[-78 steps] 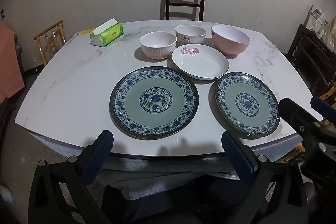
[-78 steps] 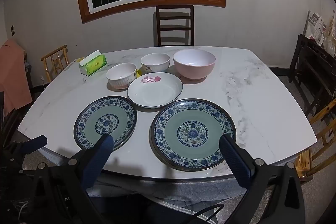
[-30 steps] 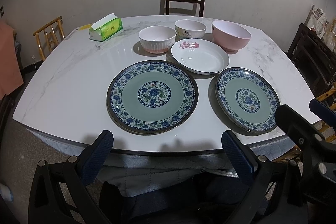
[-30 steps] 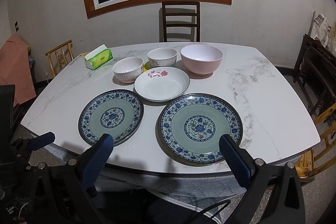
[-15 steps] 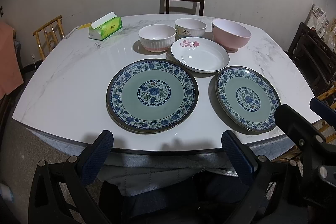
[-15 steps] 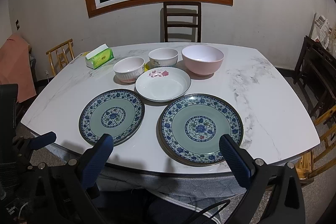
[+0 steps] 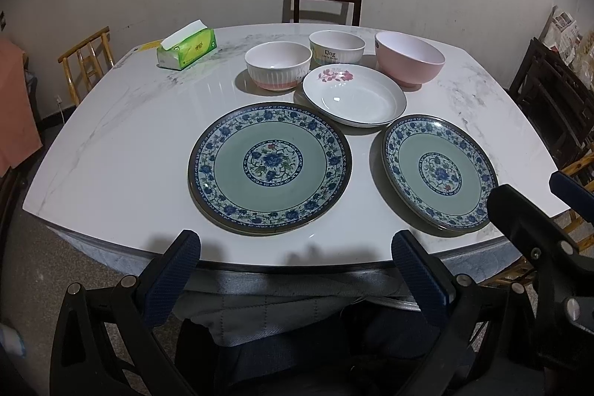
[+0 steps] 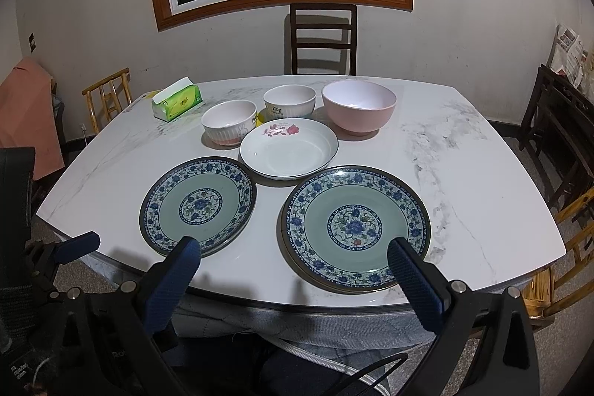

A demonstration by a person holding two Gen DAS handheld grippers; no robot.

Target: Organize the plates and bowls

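Two blue-patterned plates lie near the front edge of the marble table (image 7: pixel 111 151): the left plate (image 7: pixel 270 167) (image 8: pixel 198 204) and the right plate (image 7: pixel 440 172) (image 8: pixel 355 226). Behind them is a white dish with a pink flower (image 7: pixel 353 95) (image 8: pixel 289 148). Behind that stand a ribbed white bowl (image 7: pixel 278 65) (image 8: pixel 229 121), a small white bowl (image 7: pixel 336 47) (image 8: pixel 289 101) and a pink bowl (image 7: pixel 409 58) (image 8: pixel 358 107). My left gripper (image 7: pixel 296 252) is open and empty, at the table's front edge before the left plate. My right gripper (image 8: pixel 294 255) is open and empty, just over the front edge by the right plate.
A green tissue box (image 7: pixel 186 45) (image 8: pixel 177 98) sits at the table's back left. A dark wooden chair (image 8: pixel 322 39) stands behind the table, a bamboo chair (image 8: pixel 107 95) at the left, dark furniture (image 8: pixel 557 128) at the right. The table's right part (image 8: pixel 464 154) is bare marble.
Both grippers have moved a little forward toward the table and risen slightly. The plates and bowls have not moved. Both stay open.
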